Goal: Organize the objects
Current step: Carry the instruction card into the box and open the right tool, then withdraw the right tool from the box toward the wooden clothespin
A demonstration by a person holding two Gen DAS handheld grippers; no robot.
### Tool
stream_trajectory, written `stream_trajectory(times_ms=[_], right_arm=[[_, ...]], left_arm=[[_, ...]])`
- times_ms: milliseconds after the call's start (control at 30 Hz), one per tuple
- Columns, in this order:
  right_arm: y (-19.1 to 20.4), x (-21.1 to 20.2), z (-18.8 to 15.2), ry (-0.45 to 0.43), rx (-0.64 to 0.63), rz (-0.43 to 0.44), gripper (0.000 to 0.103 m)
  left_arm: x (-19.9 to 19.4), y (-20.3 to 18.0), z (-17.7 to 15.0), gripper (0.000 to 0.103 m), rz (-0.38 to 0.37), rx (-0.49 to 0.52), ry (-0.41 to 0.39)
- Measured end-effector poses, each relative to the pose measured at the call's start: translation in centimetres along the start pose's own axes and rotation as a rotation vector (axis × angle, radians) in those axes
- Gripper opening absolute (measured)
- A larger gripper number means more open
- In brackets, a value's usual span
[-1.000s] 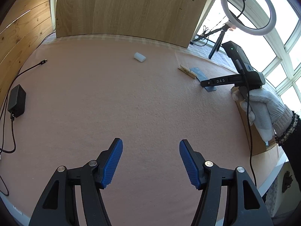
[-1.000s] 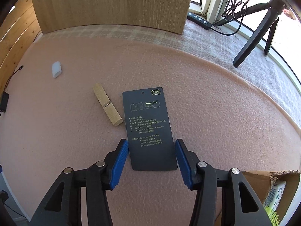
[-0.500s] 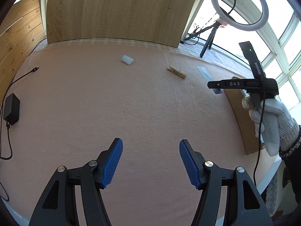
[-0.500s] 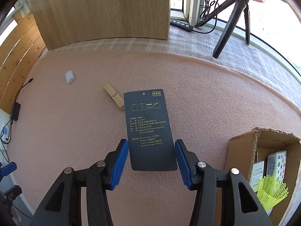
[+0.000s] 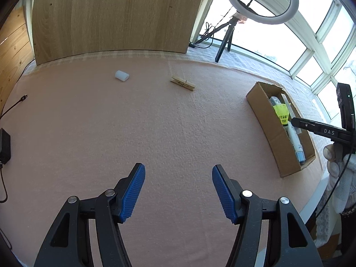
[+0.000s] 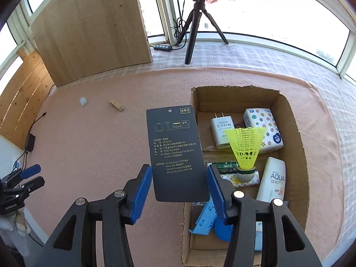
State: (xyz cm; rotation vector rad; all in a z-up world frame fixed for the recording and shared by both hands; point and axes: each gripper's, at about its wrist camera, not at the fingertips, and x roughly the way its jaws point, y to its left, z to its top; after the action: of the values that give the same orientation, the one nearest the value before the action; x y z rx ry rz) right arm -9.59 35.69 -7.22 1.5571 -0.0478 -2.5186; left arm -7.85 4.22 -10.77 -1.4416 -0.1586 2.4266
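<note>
Here the right gripper (image 6: 179, 183) pinched the dark garment tag (image 6: 176, 153) by its long edges, holding it flat over the near-left rim of the cardboard box (image 6: 298, 133), presumably for release inside; the left gripper (image 5: 178, 189) hung spread and empty above the pink mat (image 5: 155, 122); clothespin (image 5: 182, 83) unsorted.

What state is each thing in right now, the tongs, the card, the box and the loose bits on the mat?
Left tongs: open, empty.
Right tongs: shut on the black card, held beside the box's left wall.
Cardboard box: open, partly filled.
Yellow shuttlecock: upright in the box.
Clothespin: flat on the mat.
White cap: on its side.
</note>
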Motion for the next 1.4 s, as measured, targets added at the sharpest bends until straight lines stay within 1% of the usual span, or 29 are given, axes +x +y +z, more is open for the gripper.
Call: stream_trajectory(times_ms=[67, 233, 367, 533, 600, 633, 667, 700, 1033, 1133, 1233, 1400], right_arm=[[-1.4, -1.0, -1.6, -0.004, 0.024, -0.036, 0.047], [-4.3, -1.8, -4.5, 0.023, 0.09, -0.071, 0.047], [-5.8, -1.8, -5.5, 0.03, 0.134, -0.087, 0.047], [-6.4, -2.2, -6.1, 0.018, 0.145, -0.114, 0.048], [-6.5, -2.2, -6.1, 0.017, 0.147, -0.118, 0.054], [-6.5, -2.3, -6.1, 0.011, 0.149, -0.13, 0.062], [-6.4, -2.4, -6.0, 0.005, 0.148, -0.142, 0.067], [-6.4, -2.5, -6.0, -0.006, 0.147, -0.147, 0.067], [-4.7, -3.1, -5.6, -0.028, 0.138, -0.11, 0.067], [-3.7, -3.3, -5.6, -0.037, 0.125, -0.089, 0.067], [-2.4, -3.4, -5.4, -0.047, 0.108, -0.064, 0.067], [0.1, -3.1, -4.7, -0.063, 0.087, -0.008, 0.067]], left_arm=[[0.1, -0.4, 0.0, 0.066, -0.008, 0.008, 0.003], [0.5, -1.4, -0.1, 0.066, -0.021, 0.028, 0.012], [0.7, -2.1, -0.2, 0.066, -0.028, 0.045, 0.018], [0.7, -2.2, -0.2, 0.066, -0.03, 0.053, 0.02], [0.7, -2.1, -0.2, 0.066, -0.028, 0.053, 0.021], [0.7, -2.0, -0.2, 0.066, -0.027, 0.052, 0.021], [0.7, -2.0, -0.2, 0.066, -0.026, 0.05, 0.022], [0.7, -1.9, -0.3, 0.066, -0.025, 0.049, 0.022], [0.7, -1.2, -0.5, 0.066, -0.008, 0.043, 0.029], [0.7, -0.9, -0.5, 0.066, 0.003, 0.035, 0.031], [0.6, -0.4, -0.6, 0.072, 0.005, 0.025, 0.026], [1.0, 0.6, -0.2, 0.072, 0.03, 0.004, 0.026]])
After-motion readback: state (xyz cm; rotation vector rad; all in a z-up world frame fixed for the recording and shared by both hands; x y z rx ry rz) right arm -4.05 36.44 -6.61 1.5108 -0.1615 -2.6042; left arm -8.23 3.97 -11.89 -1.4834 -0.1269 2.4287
